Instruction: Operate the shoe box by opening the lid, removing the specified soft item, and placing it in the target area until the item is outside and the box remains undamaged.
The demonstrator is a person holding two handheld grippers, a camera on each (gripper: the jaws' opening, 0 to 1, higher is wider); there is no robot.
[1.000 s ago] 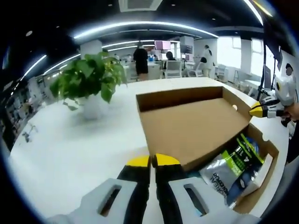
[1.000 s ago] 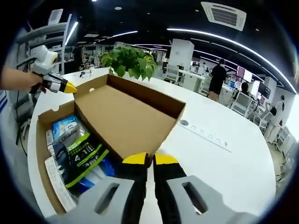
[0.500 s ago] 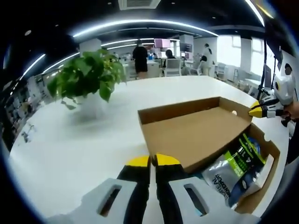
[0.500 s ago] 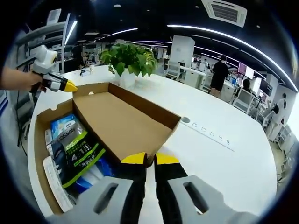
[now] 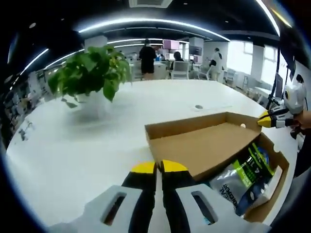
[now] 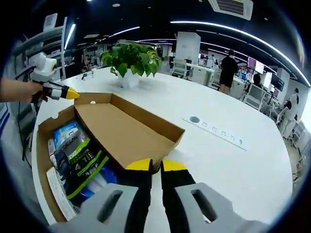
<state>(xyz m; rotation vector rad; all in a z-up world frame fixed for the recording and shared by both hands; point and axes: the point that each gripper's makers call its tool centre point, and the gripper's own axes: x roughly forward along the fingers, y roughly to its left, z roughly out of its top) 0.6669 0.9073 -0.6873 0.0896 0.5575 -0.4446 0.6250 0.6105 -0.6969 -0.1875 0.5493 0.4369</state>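
Left gripper: jaws together, pinched on the near corner of the lid, which stands swung open over the box. Right gripper: same grip on the lid's opposite corner, jaws closed on the cardboard edge.

Left gripper view: right gripper at 3 o'clock, at the lid's far corner. Pouch lies inside the box, at 4 o'clock, green and silver. Plant at 11 o'clock on the white table.

Right gripper view: left gripper at 9 o'clock. Pouch in the box at 8 o'clock. Plant at 12 o'clock.
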